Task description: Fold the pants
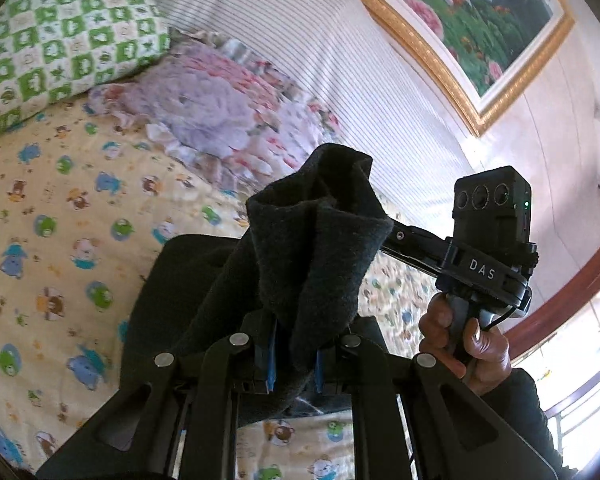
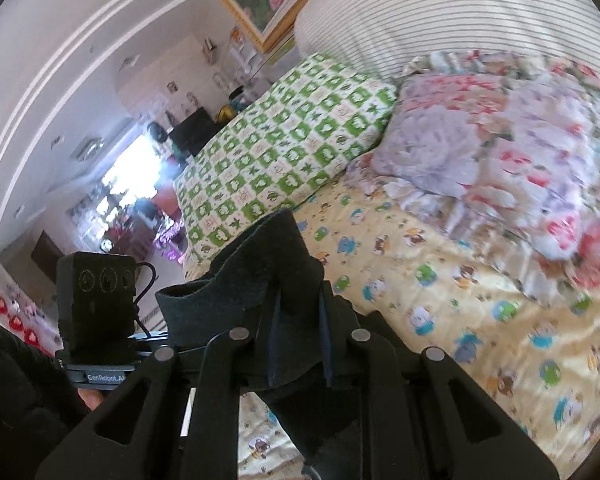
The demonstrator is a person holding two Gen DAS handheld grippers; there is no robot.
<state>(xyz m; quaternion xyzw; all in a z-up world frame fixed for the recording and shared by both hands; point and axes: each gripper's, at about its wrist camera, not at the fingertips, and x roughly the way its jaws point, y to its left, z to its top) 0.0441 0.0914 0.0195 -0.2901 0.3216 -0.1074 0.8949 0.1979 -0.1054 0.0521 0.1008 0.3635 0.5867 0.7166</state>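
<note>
The pants (image 1: 308,248) are dark charcoal fleece, lifted above the bed. In the left wrist view my left gripper (image 1: 294,364) is shut on a bunched edge of them, and the cloth stands up between the blue-padded fingers and hangs down behind. The right gripper's body and hand (image 1: 484,264) show to the right, its fingers hidden in the same cloth. In the right wrist view my right gripper (image 2: 300,340) is shut on the pants (image 2: 268,280), which drape down below the fingers. The left gripper's camera block (image 2: 96,304) sits close at the left.
The bed sheet (image 1: 60,240) is yellow with cartoon animals. A green checked pillow (image 2: 284,140) and a floral pillow (image 2: 492,152) lie at the head, against a striped headboard (image 1: 320,60). A framed picture (image 1: 480,12) hangs on the wall.
</note>
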